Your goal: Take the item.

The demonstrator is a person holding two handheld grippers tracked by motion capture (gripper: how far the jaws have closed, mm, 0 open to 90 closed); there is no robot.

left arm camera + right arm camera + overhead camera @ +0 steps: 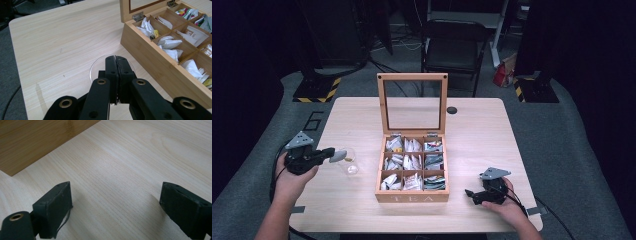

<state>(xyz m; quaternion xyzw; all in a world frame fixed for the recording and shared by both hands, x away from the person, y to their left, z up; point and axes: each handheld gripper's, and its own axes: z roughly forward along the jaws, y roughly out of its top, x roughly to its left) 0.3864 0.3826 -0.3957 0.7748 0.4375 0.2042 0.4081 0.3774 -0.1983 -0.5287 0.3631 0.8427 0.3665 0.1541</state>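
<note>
While its lid stands open: tea box [412, 197] reads "TEA" on its front wall
Left gripper [116, 65]: left of box; jaws pressed together on clear cup [93, 72] rim
Right gripper [115, 202]: right of box; jaws spread, nothing between

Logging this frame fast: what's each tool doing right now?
Left tool: closed on the rim of a clear glass cup.
Right tool: open, holding nothing, over the table.

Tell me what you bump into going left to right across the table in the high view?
left gripper → clear glass cup → wooden tea box → right gripper
</note>
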